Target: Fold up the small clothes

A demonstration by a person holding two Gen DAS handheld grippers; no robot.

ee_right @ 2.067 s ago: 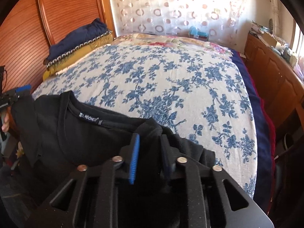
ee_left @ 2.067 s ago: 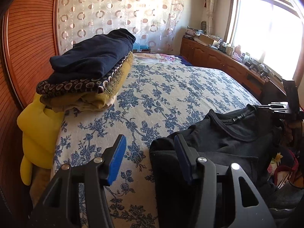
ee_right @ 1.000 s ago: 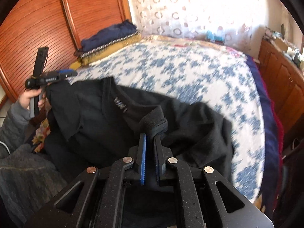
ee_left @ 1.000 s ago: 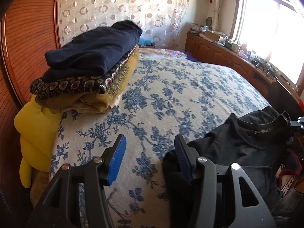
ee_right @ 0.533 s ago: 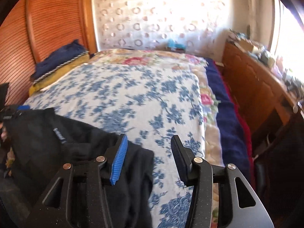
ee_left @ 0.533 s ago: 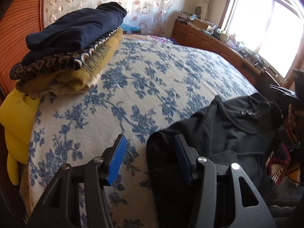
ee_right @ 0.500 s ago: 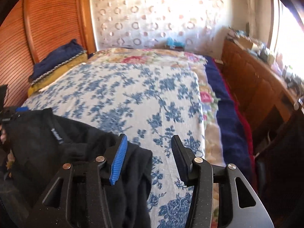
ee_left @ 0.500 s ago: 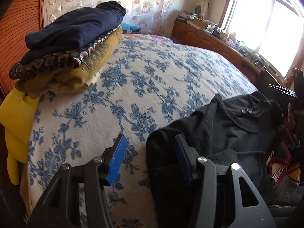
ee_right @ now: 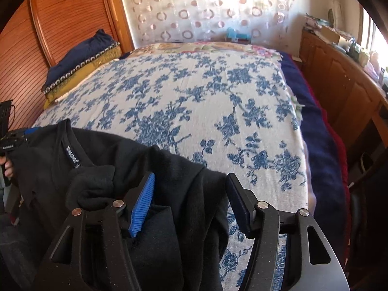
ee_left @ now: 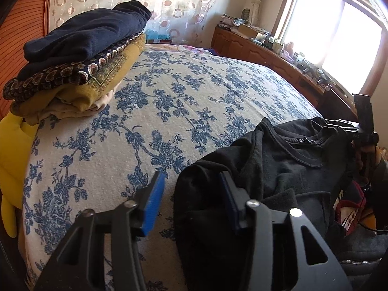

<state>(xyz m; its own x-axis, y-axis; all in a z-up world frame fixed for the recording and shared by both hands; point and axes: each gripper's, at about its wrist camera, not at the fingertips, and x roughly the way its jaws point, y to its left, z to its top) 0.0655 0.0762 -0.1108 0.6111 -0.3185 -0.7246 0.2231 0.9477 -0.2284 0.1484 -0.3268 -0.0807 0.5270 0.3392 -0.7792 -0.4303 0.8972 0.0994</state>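
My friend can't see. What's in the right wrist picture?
A black T-shirt lies crumpled on a blue-flowered bedspread, part of it between the opening jaws of the right tool. Folded clothes are stacked by the wooden headboard.

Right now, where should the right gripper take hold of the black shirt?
Probably the shoulder fold of the black shirt lying between the right gripper's opening jaws: come from above, jaws across the fold. The collar faces the bedspread, so that edge is nearest.
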